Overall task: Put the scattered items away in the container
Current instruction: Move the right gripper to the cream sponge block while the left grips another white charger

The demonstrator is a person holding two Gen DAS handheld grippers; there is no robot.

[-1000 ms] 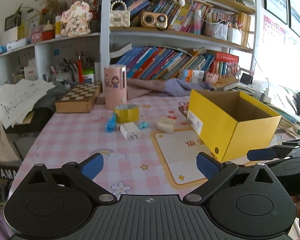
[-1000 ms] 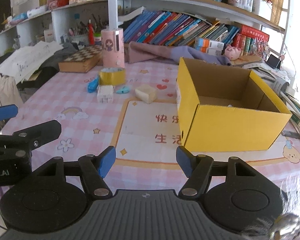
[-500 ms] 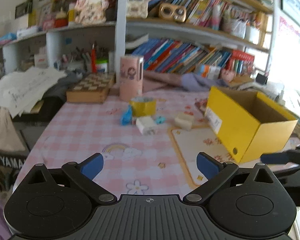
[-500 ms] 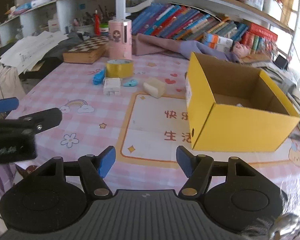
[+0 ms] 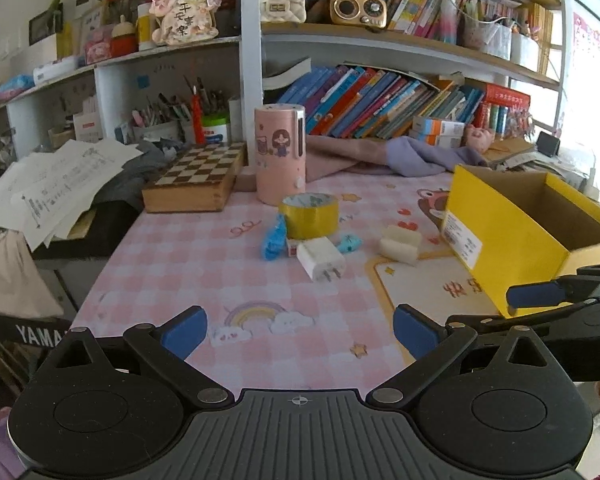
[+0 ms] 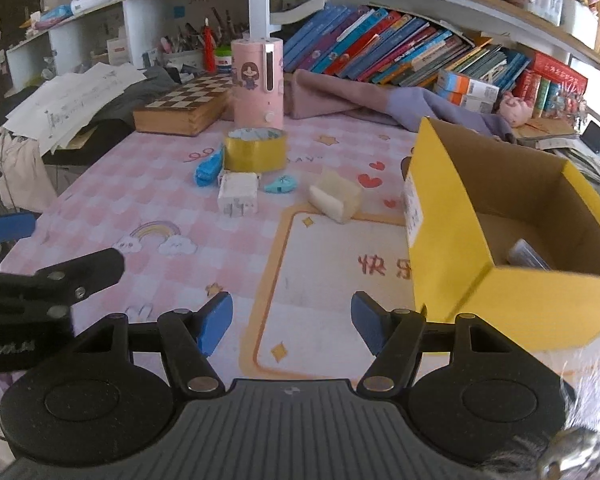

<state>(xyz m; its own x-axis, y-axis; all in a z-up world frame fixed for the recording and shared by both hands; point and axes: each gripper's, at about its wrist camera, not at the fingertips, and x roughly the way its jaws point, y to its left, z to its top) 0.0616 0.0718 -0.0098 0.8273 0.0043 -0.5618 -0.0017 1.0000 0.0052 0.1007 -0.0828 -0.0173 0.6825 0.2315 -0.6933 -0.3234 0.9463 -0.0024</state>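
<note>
A yellow cardboard box [image 5: 512, 236] [image 6: 460, 240] stands open on the right of the pink table, with a small item [image 6: 526, 254] inside. Scattered left of it lie a yellow tape roll [image 5: 310, 215] [image 6: 255, 149], a white charger plug [image 5: 321, 259] [image 6: 238, 194], a blue wrapped item [image 5: 272, 236] [image 6: 209, 164], a small light-blue piece [image 5: 349, 242] [image 6: 281, 184] and a cream block [image 5: 399, 243] [image 6: 335, 196]. My left gripper [image 5: 300, 330] is open and empty, well short of the plug. My right gripper [image 6: 292, 320] is open and empty, beside the box's near corner.
A pink canister [image 5: 280, 152] and a wooden chessboard box [image 5: 196, 180] stand behind the items. Cloth [image 5: 380, 156] and bookshelves [image 5: 380, 100] line the back. Papers [image 5: 56, 184] hang off the left table edge. A yellow-bordered mat [image 6: 332, 280] lies under the grippers.
Both grippers have moved forward toward the scattered items, which now look larger and nearer. The jaws have stayed open and nothing was picked up.
</note>
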